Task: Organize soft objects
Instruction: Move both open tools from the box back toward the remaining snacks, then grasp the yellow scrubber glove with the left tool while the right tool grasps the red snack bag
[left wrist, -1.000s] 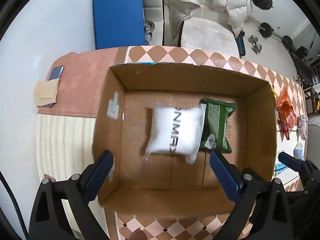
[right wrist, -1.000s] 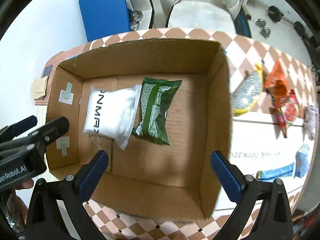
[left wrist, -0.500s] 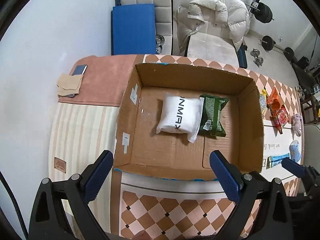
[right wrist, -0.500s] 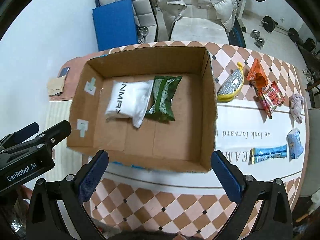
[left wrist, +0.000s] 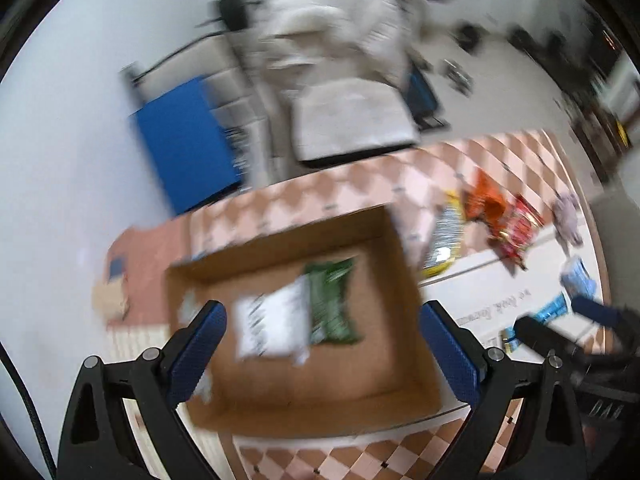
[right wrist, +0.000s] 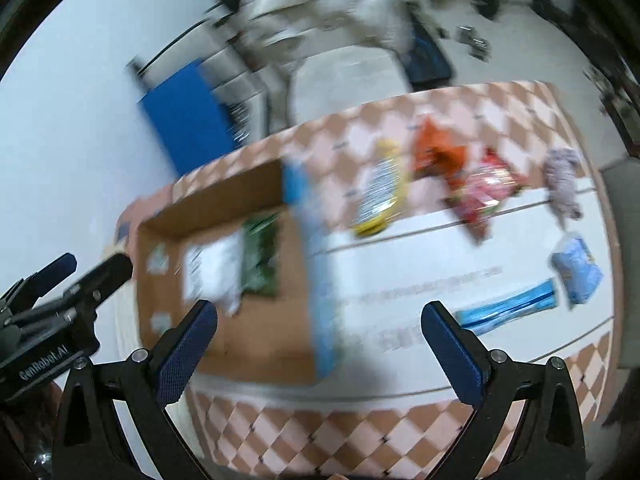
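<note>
Soft packets (right wrist: 378, 190) lay right of the cardboard box (left wrist: 396, 360); both tongs (left wrist: 320, 346) (right wrist: 318, 342), wide and empty, had swung rightward from over it toward them.

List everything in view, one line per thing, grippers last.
cardboard box: 1, brown, on the table
white packet: 1, inside box, left
green packet: 1, inside box, beside the white one
yellow bag: 1, table right of box
orange bag: 1, beside yellow bag
red bag: 1, right of orange bag
grey plush: 1, far right
blue packets: 2, light blue, near right edge
table: 1, checkered cloth
left gripper: open, empty
right gripper: open, empty
</note>
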{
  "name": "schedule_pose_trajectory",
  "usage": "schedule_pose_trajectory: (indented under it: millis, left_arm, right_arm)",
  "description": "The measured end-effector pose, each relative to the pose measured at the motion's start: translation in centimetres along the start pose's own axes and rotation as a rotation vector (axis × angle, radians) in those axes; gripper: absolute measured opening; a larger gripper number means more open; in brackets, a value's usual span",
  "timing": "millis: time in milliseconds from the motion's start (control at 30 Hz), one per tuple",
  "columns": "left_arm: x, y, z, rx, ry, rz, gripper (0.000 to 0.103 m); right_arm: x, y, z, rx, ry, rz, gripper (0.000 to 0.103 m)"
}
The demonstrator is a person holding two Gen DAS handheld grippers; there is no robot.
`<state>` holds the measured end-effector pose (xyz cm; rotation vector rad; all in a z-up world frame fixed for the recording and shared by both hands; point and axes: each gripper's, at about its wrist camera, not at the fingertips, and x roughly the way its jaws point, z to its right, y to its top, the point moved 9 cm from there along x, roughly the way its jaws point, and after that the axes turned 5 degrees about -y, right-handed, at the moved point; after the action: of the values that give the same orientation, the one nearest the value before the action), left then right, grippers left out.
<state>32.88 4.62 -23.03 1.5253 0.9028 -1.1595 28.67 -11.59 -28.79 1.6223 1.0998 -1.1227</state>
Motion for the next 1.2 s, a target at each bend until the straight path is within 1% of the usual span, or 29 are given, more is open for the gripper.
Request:
schedule_pose_trajectory:
  millis: [33,67,100,133,233,300,367,500,567,600,700,733,767,800,833,867,900,967,1067,1167,1200]
  left_arm:
    - [1.7,1.6,1.8,0.051,-0.016,-0.031,0.099]
    - [3.0,2.7,3.0,0.089,-0.034,-0.060,0.099]
    - [4.9,3.9,4.7,0.132,-0.047,-0.096,0.099]
    - [6.4,4.7,5.9,0.164,-0.048,-0.121,0.099]
    - [11.8,6.3,9.6,0.260,-0.059,-0.221,0.098]
    - [15.3,6.3,11.6,0.301,-0.068,-0.293,0.093]
    - [18.3,5.9,13.0,0.337,-0.073,-0.358,0.091]
    - [22.0,4.8,14.3,0.368,-0.078,-0.445,0.091]
    - [23.2,4.4,14.8,0.364,-0.086,-0.476,0.091]
    - [23.9,4.2,15.0,0.358,-0.095,-0.492,0.090]
    - [25.1,4.0,15.3,0.335,-0.105,-0.508,0.090]
    - [25.4,3.9,15.4,0.330,-0.108,-0.511,0.083]
    - [25.7,3.7,15.4,0.321,-0.107,-0.522,0.068]
    - [25.9,3.5,15.4,0.313,-0.110,-0.535,0.058]
    - [26.1,3.2,15.4,0.303,-0.115,-0.548,0.048]
    - [26.1,3.2,15.3,0.290,-0.121,-0.549,0.048]
    - [26.0,3.2,15.3,0.274,-0.124,-0.537,0.048]
    - [25.4,3.3,15.3,0.257,-0.125,-0.513,0.047]
    - [23.5,3.4,15.6,0.214,-0.154,-0.476,0.046]
    - [20.9,3.2,15.7,0.191,-0.179,-0.425,0.046]
    - [19.8,3.7,15.1,0.186,-0.183,-0.408,0.046]
  right_arm:
    - [0.4,0.8,1.3,0.026,-0.003,-0.005,0.103]
    - [1.5,2.4,3.8,0.085,-0.009,-0.022,0.103]
    - [2.2,3.4,5.1,0.116,-0.012,-0.034,0.103]
    - [3.6,4.7,7.2,0.167,-0.013,-0.058,0.103]
    - [7.6,7.3,11.7,0.275,-0.024,-0.122,0.103]
    - [10.0,8.2,13.7,0.328,-0.022,-0.159,0.103]
    - [12.1,9.1,15.2,0.374,-0.011,-0.194,0.101]
    - [15.7,9.8,17.1,0.427,-0.017,-0.250,0.099]
    - [16.8,9.7,17.4,0.439,-0.024,-0.266,0.093]
    - [17.6,9.7,17.5,0.448,-0.023,-0.280,0.092]
    - [18.9,9.5,17.7,0.458,-0.041,-0.298,0.091]
    - [19.4,9.4,17.7,0.462,-0.044,-0.303,0.091]
    - [19.8,9.3,17.7,0.467,-0.046,-0.309,0.090]
    - [20.3,9.2,17.7,0.469,-0.051,-0.318,0.084]
    - [20.7,9.2,17.6,0.470,-0.053,-0.335,0.073]
    - [20.9,9.0,17.6,0.468,-0.061,-0.342,0.066]
    - [20.8,9.2,17.6,0.461,-0.069,-0.331,0.059]
    - [20.5,9.2,17.3,0.433,-0.080,-0.323,0.052]
    - [19.6,8.8,17.1,0.391,-0.103,-0.309,0.050]
    - [18.2,7.8,16.4,0.361,-0.095,-0.302,0.049]
    - [17.4,7.5,15.9,0.346,-0.092,-0.295,0.049]
